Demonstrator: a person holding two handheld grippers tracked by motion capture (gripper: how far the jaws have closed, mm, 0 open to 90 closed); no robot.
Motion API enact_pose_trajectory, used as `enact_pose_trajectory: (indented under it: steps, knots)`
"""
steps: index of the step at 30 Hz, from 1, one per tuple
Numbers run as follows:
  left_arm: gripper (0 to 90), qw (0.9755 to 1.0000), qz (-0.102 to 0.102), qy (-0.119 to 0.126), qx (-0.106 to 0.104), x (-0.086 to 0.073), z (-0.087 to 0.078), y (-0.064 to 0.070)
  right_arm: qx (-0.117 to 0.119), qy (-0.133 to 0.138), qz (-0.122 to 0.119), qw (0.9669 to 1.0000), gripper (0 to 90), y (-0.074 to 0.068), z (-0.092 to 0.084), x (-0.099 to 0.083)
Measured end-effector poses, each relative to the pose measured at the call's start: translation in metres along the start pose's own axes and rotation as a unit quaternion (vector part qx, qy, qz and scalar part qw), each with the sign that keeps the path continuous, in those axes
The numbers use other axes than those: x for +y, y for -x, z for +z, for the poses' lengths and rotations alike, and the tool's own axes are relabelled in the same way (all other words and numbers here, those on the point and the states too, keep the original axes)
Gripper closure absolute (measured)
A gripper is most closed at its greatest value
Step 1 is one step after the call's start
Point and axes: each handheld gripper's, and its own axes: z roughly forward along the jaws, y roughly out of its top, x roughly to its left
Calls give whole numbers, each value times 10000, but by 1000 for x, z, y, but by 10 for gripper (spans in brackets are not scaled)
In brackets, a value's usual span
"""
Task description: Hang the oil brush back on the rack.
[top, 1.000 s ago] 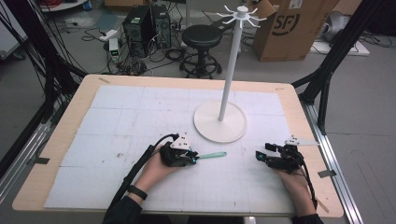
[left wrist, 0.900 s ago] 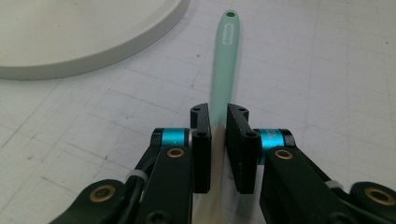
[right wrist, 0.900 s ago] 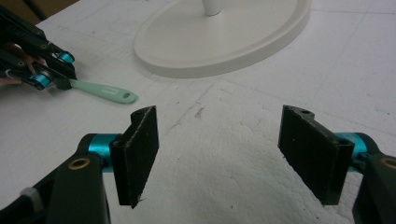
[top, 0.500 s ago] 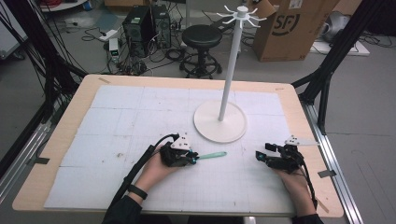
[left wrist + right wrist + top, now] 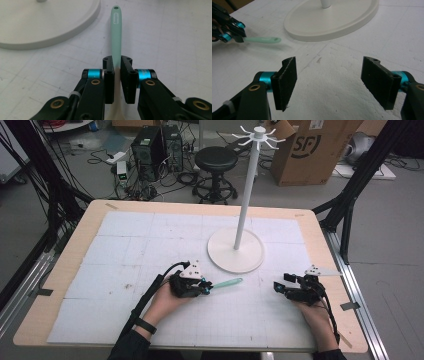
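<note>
Down near the front edge of the worktop (image 5: 90,270), the left tongs (image 5: 206,287) are clamped on a mint-green spoon (image 5: 227,283), pinching its handle. In the left gripper view the two black jaws press on either side of the handle, which runs straight out ahead between them and ends in a small hole at its far tip (image 5: 116,22); the paler end of the spoon passes back under the jaws towards the camera (too close and blurred to make out its shape). From above, the handle lies low over the white gridded mat, pointing to the right and slightly away from the person, with its tip near the rim of the round white base of the stand (image 5: 235,251) but apart from it. The stand's thin white pole rises from that base to a crown of small hooks at the top. The right tongs (image 5: 280,287) rest on the worktop well to the right of the spoon, their jaws wide apart with only bare mat between them. In the right gripper view the spoon (image 5: 263,40) and the left tongs (image 5: 235,35) holding it appear at the upper left, beside the stand's base (image 5: 332,22).
</note>
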Motion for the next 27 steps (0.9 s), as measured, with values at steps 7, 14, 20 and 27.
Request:
enact_pose_trajectory:
  steps: [7,14,20,27]
  knots:
    - [823,9986,-147,498,59,12,-20,-2,-1,-6,6,10000,285,0,0,0]
    - [822,9958,-320,846,121,27,-43,-9,-2,-5,2,10000,284,0,0,0]
    - [822,9923,-529,1118,74,46,-66,-17,1,-5,13,10000,284,0,0,0]
    - [822,9900,-491,1307,196,72,-96,-25,-8,-9,-3,10000,285,0,0,0]
